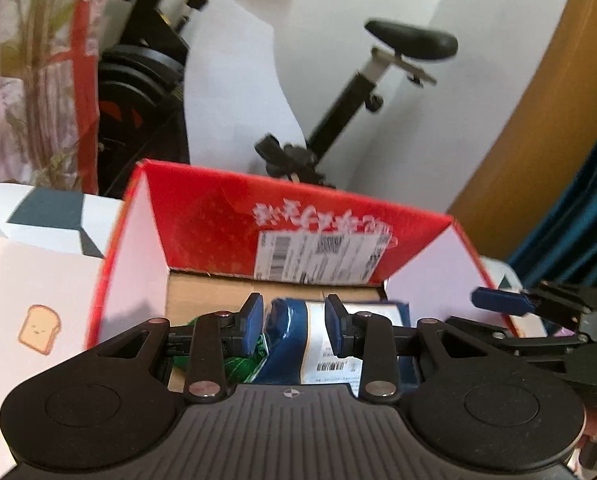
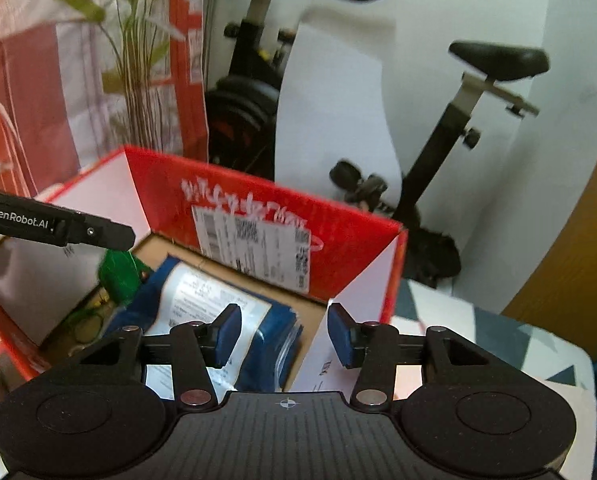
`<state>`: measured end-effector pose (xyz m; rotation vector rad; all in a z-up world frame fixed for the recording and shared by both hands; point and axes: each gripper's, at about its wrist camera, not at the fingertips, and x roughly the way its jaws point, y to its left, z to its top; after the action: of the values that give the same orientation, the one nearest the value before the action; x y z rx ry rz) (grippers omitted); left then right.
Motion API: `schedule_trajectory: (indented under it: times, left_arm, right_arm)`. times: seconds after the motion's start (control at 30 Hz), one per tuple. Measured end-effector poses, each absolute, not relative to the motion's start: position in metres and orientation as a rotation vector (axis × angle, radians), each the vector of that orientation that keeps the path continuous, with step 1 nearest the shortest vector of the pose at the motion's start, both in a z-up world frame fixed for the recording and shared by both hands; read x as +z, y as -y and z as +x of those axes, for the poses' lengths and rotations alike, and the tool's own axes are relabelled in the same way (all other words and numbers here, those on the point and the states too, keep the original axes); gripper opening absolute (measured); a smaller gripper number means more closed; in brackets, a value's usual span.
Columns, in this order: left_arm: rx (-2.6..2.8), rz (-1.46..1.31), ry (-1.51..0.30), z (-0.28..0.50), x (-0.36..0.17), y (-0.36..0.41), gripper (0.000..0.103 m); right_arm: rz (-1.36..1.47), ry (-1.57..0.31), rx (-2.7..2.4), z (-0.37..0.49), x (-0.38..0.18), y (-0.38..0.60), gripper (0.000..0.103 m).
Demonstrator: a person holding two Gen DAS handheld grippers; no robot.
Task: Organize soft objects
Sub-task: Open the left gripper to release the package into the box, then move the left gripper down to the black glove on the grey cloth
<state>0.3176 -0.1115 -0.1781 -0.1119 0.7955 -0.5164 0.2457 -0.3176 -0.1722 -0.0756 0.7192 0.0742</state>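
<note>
Looks like the drop-off step; blue pouch (image 2: 218, 312) lies in the red box (image 2: 258, 208), centre frame, beside a green pack (image 2: 118, 272); right tool (image 2: 284, 336) gapes empty above it; left tool (image 1: 294, 328) half open, gripping nothing; next, fetch another soft item.

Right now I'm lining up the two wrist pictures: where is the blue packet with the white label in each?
Left wrist: blue packet low centre, in the red box, behind the left gripper.
Right wrist: lower left of centre, left of the right gripper.
Shared landmark: shipping label.
</note>
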Motion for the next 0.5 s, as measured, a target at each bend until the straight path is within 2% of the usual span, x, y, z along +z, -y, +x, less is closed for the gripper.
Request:
schedule_trajectory:
  times: [0.07, 0.13, 0.2, 0.33, 0.43, 0.47, 0.5]
  left_arm:
    - [-0.508, -0.087, -0.752, 0.308, -0.166, 0.109, 0.036]
    - [-0.528, -0.07, -0.695, 0.294, -0.152, 0.104, 0.04]
    - [-0.535, -0.056, -0.641, 0.279, -0.137, 0.098, 0.05]
    - [-0.513, -0.002, -0.573, 0.249, -0.113, 0.082, 0.058]
    - [-0.493, 0.043, -0.542, 0.228, -0.1, 0.066, 0.072]
    - [-0.488, 0.057, -0.53, 0.22, -0.096, 0.06, 0.08]
    - [-0.486, 0.069, -0.518, 0.21, -0.094, 0.054, 0.091]
  right_arm:
    - [-0.05, -0.673, 0.073, 0.234, -0.159, 0.318, 0.053]
    - [-0.014, -0.633, 0.083, 0.222, -0.15, 0.318, 0.056]
    - [0.016, -0.604, 0.09, 0.212, -0.143, 0.316, 0.068]
    - [0.041, -0.567, 0.11, 0.187, -0.132, 0.303, 0.084]
    - [0.058, -0.54, 0.136, 0.164, -0.126, 0.296, 0.096]
    - [0.06, -0.535, 0.139, 0.156, -0.124, 0.293, 0.102]
    - [0.06, -0.531, 0.139, 0.149, -0.123, 0.291, 0.102]
